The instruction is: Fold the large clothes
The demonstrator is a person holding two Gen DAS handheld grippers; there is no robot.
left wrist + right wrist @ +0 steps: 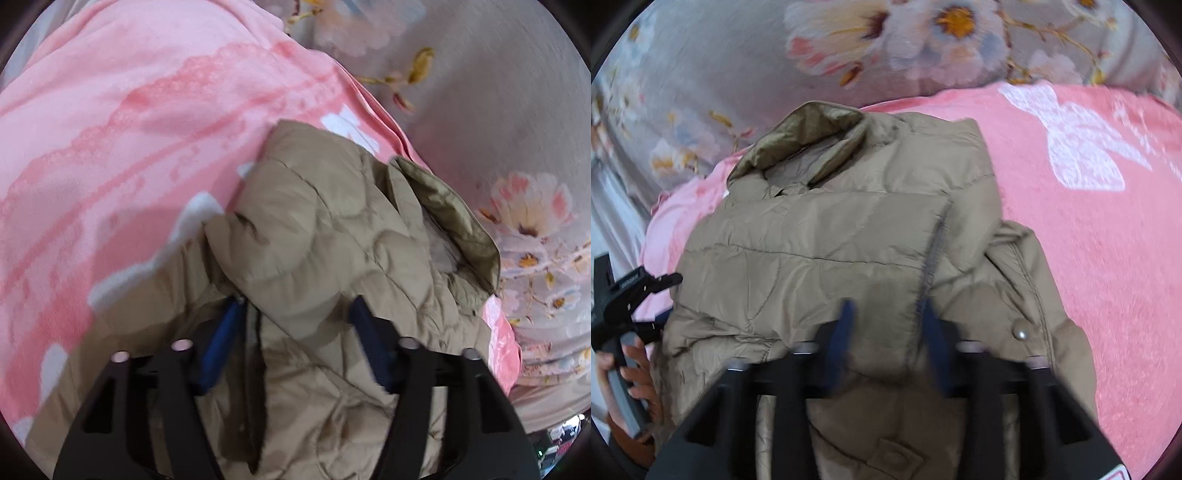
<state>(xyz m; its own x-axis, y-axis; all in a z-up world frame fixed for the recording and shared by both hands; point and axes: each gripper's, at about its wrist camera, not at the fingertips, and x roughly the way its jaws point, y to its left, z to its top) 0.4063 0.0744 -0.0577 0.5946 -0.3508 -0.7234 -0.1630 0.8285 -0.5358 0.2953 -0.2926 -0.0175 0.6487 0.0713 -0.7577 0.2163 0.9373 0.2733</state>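
Note:
A tan quilted puffer jacket (332, 236) lies folded on a pink blanket (129, 129). Its collar (454, 206) points to the far right in the left wrist view. My left gripper (295, 306) is open, its blue fingertips resting against the jacket's near edge with padded fabric bulging between them. In the right wrist view the jacket (831, 236) fills the middle, collar (812, 144) at the far side. My right gripper (886, 310) is open over the jacket's front, beside the zipper (932, 254). The left gripper's body and the hand holding it (624, 321) show at the left edge.
The pink blanket (1089, 221) has a white bow print (1075, 140) and lies on a grey floral bedsheet (738, 74). The sheet also shows in the left wrist view (498, 110) on the right. A metal snap (1021, 333) sits on the jacket's flap.

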